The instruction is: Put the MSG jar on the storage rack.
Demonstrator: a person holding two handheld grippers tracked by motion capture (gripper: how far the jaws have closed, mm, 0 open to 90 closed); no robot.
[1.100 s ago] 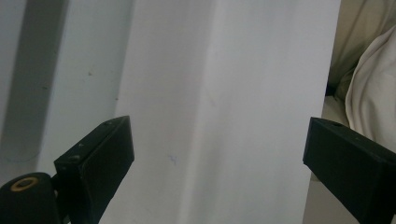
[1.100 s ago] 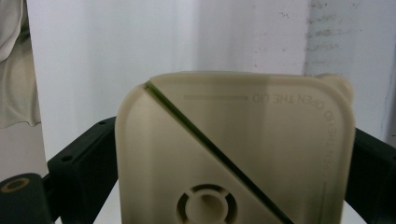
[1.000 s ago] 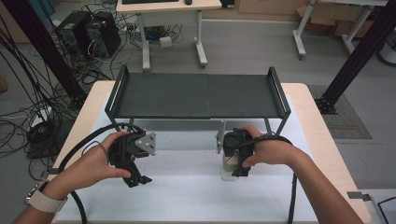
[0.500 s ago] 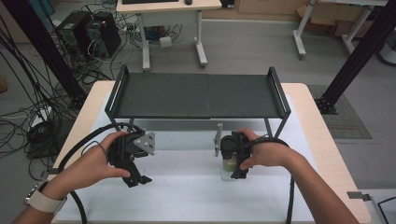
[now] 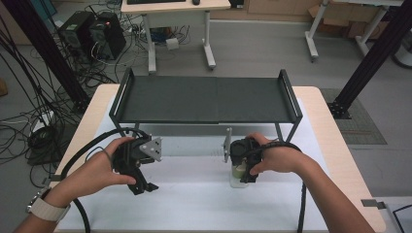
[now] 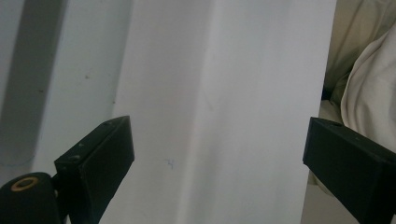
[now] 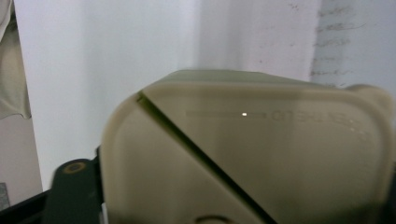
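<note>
Cream plastic, square-lidded container [image 7: 252, 154] sits clamped between the just-closed jaws of the right gripper [image 5: 241, 167], standing on the white table sheet [image 5: 194, 194] before the black metal shelf [image 5: 204, 99]. Left gripper [image 5: 141, 184] gapes, empty.

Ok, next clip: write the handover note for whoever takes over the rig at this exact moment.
Right gripper: jaws have just been closing, now shut on the cream lidded container, which stands on the white table cover in front of the black shelf.
Left gripper: open, holds nothing, low over the cover.
Done: container grasped.
Left: lift it and place it, probably on the shelf; the shelf top is bare.
</note>
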